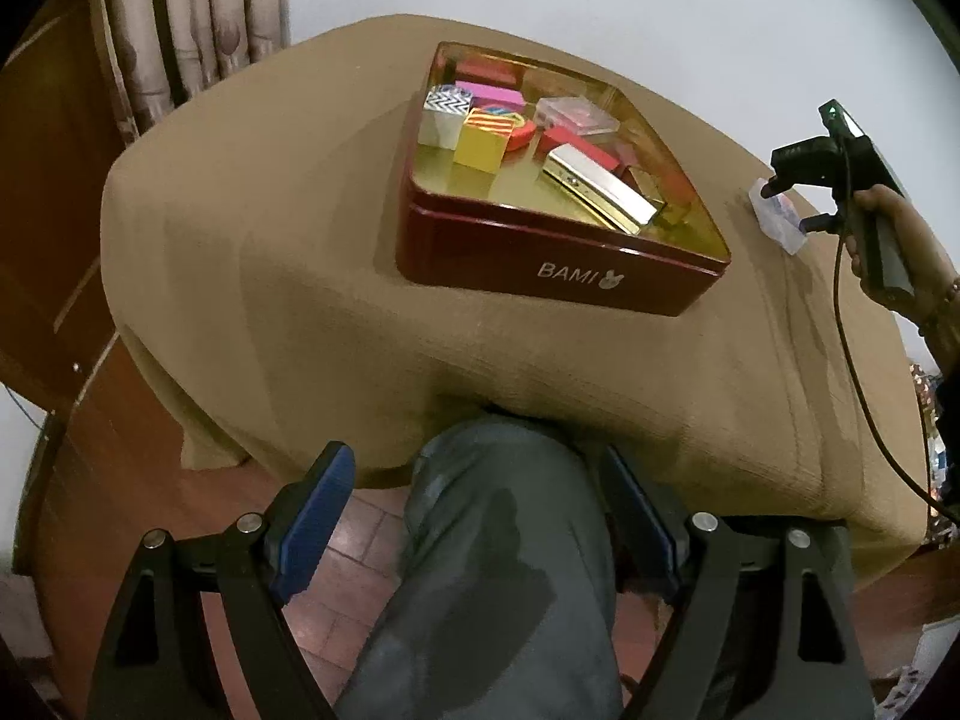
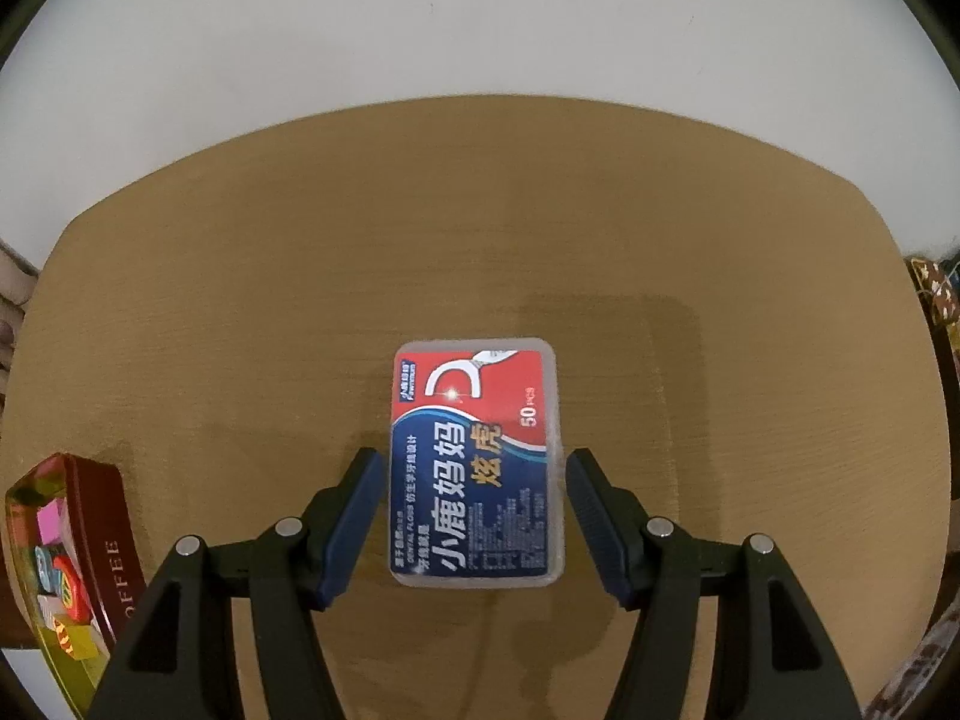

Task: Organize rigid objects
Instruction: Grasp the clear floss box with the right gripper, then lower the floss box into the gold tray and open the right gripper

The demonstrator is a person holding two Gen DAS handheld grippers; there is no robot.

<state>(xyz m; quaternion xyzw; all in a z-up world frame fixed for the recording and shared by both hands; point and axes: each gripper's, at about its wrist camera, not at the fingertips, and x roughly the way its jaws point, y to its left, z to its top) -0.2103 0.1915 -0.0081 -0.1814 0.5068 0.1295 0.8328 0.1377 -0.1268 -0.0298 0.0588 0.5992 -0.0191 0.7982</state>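
Floss box (image 2: pixel 478 463) flat on surface (image 2: pixel 240 300), well right of red tin (image 1: pixel 558 264). Right claw (image 2: pixel 474 516) straddling it, pads apart, not yet touching. Left claw (image 1: pixel 480 516) open, empty, near tin's front. Risk: slick plastic case, off-centre squeeze, could skid or twist out.

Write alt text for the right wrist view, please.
A clear plastic floss pick box with a red and blue label lies on a tan tablecloth, between the open right tongs, which do not press it. A red tin of small items sits at far left.
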